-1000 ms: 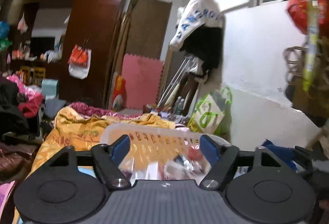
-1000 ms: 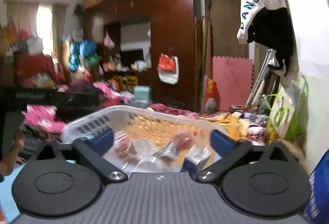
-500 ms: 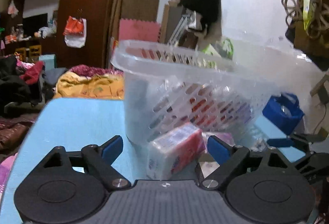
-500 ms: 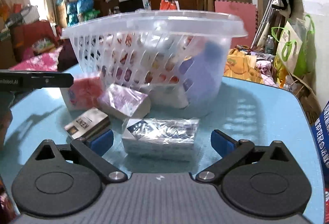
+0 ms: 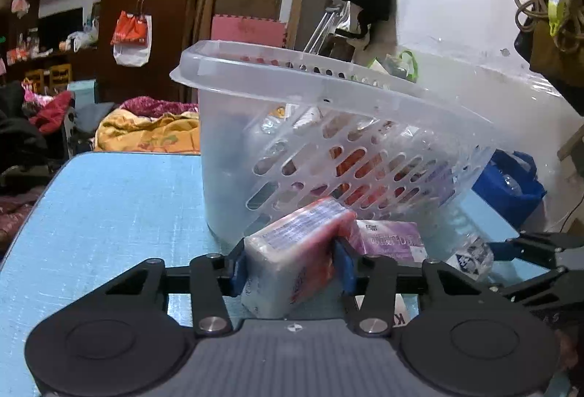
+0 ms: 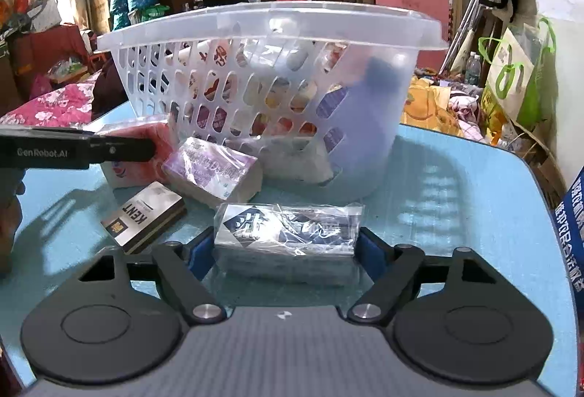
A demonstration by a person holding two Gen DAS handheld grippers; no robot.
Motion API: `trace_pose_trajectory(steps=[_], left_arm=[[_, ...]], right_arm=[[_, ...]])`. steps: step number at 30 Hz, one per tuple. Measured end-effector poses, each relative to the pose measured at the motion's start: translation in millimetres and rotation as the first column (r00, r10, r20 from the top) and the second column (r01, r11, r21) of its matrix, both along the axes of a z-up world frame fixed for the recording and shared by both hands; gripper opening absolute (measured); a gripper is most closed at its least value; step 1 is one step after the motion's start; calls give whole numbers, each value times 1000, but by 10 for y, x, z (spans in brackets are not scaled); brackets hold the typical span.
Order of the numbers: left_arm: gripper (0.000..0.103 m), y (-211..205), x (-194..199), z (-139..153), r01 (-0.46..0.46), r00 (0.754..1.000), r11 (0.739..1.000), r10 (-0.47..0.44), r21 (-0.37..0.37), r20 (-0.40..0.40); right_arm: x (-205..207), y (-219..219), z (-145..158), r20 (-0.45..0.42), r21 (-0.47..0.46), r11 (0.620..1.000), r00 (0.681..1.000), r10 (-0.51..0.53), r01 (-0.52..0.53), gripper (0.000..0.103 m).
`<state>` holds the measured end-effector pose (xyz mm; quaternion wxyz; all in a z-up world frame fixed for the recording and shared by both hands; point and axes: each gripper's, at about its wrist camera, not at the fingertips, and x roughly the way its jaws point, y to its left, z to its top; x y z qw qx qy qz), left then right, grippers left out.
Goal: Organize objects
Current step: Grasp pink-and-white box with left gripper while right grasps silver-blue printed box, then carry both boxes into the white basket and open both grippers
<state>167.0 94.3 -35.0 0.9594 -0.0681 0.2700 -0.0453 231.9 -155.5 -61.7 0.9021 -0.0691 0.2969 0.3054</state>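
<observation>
Over on the left, the left gripper (image 5: 290, 267) is squeezing the red tissue pack (image 5: 292, 258), jaws pressed in on both its sides, the pack sitting on the blue desk (image 5: 109, 207) right against the foot of the clear basket (image 5: 328, 156). Just beside it the purple tissue pack (image 6: 211, 170) is lying flat, with the KENT box (image 6: 146, 216) resting in front. Moving right, the right gripper (image 6: 286, 251) is sitting low around the dark-printed wrapped pack (image 6: 288, 227), jaws bracketing its two ends; whether they are actually pressing it, I cannot tell. Behind, the basket is standing half-full of packets.
</observation>
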Motion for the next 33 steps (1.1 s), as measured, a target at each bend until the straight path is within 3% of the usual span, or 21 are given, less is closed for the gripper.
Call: trace_pose_trajectory(steps=[4,9,19,21,23,28,33], left_arm=[[45,-59,-82,12,11,999,1000,-12,23,34],[44,-33,-286,70,10,995,1000,-8,-13,100],[44,-28,-682,90,40,977,996,-21,-83,214],[44,-8,-729,98,45,974,994,-21,-99,226],[44,-12,-809,151,53,967,993,-25,-102,253],[44,-3,-994,486,89,938,988,-41,-124,343],[44,-90,-802,1048,71,914,993,-27,-93,405]], right_arm=[[-53,-37,37,39,25,1000,999,-19,18,80],[-140,-91,89,97,68,997,995,-33,26,79],[-208,-72,140,134,113,994,991,-17,2,79],[-302,-122,156,131,163,986,991,7,-28,79],[-536,-181,200,222,185,982,975,0,-43,79],[-891,-273,539,341,230,969,940,9,-93,79],[-738,-187,1075,419,270,949,907,33,-159,79]])
